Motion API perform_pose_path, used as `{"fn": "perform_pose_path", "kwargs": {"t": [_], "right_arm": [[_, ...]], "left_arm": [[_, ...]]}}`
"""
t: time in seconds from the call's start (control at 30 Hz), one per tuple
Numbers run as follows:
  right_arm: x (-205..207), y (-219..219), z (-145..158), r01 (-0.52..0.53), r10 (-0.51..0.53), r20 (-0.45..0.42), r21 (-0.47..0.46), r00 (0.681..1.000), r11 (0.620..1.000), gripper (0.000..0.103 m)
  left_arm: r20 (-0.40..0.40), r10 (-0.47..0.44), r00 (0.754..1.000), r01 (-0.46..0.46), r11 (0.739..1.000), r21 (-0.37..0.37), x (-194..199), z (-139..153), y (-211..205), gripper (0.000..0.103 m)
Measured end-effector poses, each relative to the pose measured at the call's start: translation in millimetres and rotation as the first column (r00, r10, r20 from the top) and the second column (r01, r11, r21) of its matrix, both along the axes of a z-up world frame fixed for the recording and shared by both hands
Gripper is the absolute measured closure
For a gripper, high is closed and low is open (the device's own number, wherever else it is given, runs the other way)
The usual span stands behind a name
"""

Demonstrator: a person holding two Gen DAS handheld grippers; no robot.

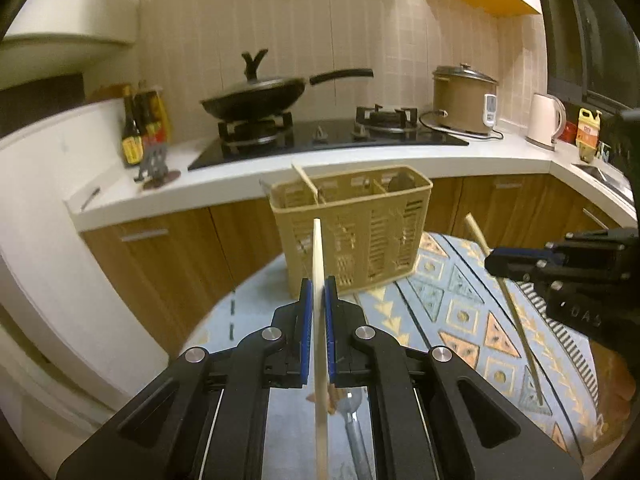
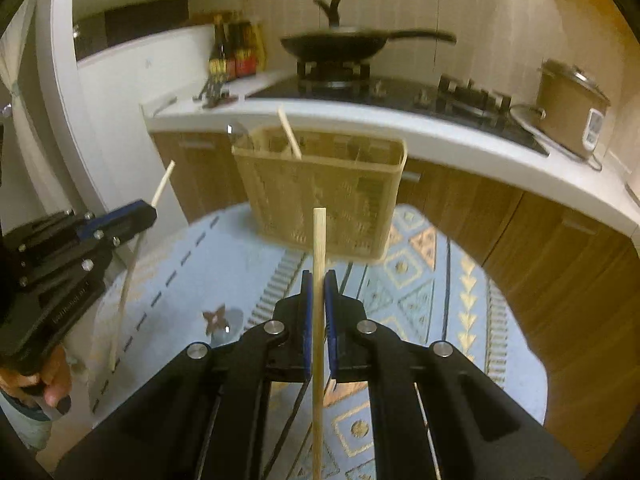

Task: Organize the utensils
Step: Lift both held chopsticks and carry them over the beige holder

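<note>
Two chopsticks are up — left gripper (image 1: 319, 292) pinching one chopstick (image 1: 318, 264), right gripper (image 2: 319, 286) clamped on another (image 2: 319, 240); next, I'd guess, both tips need steering into the basket (image 1: 352, 236).

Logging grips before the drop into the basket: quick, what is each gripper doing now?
Left gripper: closed on a wooden chopstick.
Right gripper: closed on another chopstick.
</note>
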State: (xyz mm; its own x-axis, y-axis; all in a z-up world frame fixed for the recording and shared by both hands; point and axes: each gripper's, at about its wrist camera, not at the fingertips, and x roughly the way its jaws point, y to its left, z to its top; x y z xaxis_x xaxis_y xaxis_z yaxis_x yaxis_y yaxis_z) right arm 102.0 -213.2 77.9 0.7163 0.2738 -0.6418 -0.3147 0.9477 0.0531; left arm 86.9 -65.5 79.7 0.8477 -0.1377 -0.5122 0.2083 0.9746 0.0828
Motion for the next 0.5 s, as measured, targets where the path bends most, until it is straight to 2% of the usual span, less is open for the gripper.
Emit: {"fn": "perform_pose_path", "kwargs": {"t": [0.17, 0.3, 0.5], "right_arm": [[4, -6, 22, 0.016, -0.019, 0.088, 0.035, 0.996, 0.999, 0.099], [9, -9, 42, 0.028, -0.041, 0.17, 0.075, 0.985, 0.997, 0.099], [32, -14, 71, 0.057, -0.091, 0.295, 0.122, 0.951, 0.991, 0.099]], "left_arm": [[0.03, -0.008, 1.0, 0.009, 1.0, -0.025, 6, 11, 0, 0.099], [0.099, -0.021, 0.995, 0.032, 0.993, -0.113, 20, 38, 10, 0.099], [0.243, -0.016, 0.97, 0.074, 0.97, -0.231, 54, 82, 21, 0.099]]}}
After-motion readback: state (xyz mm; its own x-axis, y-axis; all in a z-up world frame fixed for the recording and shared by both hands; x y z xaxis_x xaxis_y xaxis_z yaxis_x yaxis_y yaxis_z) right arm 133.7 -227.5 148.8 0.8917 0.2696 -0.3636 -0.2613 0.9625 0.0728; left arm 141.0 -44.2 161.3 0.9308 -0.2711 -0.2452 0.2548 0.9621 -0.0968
